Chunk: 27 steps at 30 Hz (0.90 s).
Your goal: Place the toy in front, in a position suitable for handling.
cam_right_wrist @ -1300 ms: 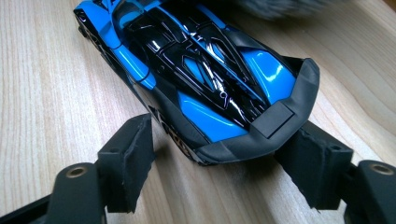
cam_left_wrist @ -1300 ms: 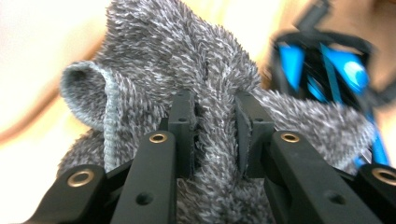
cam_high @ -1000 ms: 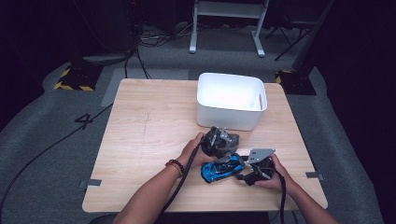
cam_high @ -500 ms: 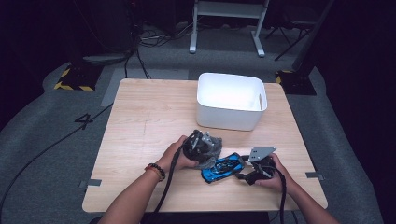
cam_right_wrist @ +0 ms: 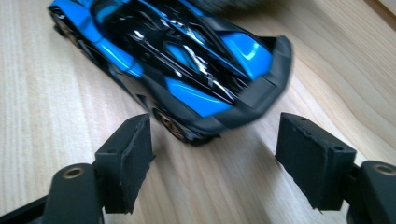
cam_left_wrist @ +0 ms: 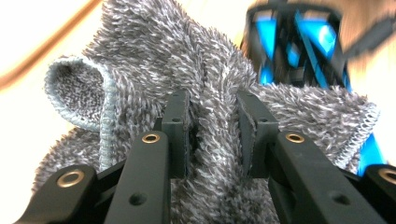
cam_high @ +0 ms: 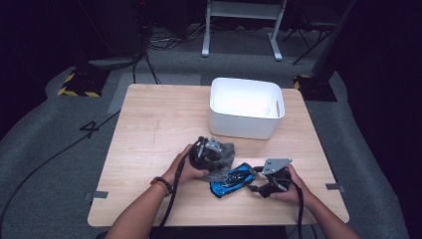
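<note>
I take the toy car as my landmark: it lies on the table near the front edge, its long axis slanting across the boards, one end toward my left hand and the tail toward my right. My left gripper sits just beside the car's far-left flank and is clamped on a fold of the grey fluffy cloth; in the left gripper view the pads pinch a ridge of pile between them, and the blue-and-black car shows directly beyond the cloth, very close. So the cloth is already at the car's side, and I judge any wiping stroke should run along that slanted axis rather than across it. My right gripper sits just off the tail, in line with the axis. Its jaws have just been closing, yet in the right gripper view they stand apart with nothing between them, the car's tail lying just ahead of the pads. The right is nearer for steadying it. The white bin stands well beyond the car.
</note>
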Available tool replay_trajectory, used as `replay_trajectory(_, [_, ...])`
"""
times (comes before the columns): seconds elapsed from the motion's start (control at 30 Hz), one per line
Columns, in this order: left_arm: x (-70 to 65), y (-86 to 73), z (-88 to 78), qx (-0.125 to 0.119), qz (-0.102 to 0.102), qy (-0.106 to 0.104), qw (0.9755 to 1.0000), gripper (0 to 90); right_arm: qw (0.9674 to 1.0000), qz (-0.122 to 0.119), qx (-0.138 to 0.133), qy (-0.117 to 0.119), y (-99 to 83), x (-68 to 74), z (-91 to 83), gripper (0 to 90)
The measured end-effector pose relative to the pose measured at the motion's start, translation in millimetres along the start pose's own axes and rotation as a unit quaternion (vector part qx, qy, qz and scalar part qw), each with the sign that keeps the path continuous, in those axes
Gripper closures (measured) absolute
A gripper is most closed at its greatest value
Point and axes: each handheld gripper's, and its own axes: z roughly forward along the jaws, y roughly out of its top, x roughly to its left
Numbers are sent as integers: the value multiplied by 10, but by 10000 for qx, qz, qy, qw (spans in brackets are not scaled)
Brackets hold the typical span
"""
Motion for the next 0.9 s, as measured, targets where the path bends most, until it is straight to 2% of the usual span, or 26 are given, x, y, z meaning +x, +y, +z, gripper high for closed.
replay_trajectory(0.07, [-38,128,92,-20,96,-44,9999,683,10000,-86,7,1,16,23,11,267])
replay_trajectory(0.2, [-75,353,279,31,242,-35,9997,681,10000,-44,-7,64,16,19,19,268])
replay_trajectory(0.37, [-5,423,407,169,206,-40,9996,679,10000,22,-1,-14,-2,-8,2,286])
replay_trajectory(0.47, [56,366,413,284,99,-29,9995,679,10000,58,-34,12,-18,-16,-8,308])
replay_trajectory(0.57, [70,284,375,410,161,-9,9990,688,10000,78,-44,-16,-22,-18,-17,332])
replay_trajectory(0.77, [68,95,141,654,313,24,9974,687,9999,159,-31,-11,-24,-29,-14,324])
replay_trajectory(0.9, [24,-106,-31,659,217,24,9976,686,9999,168,-29,-7,-28,-39,-11,313])
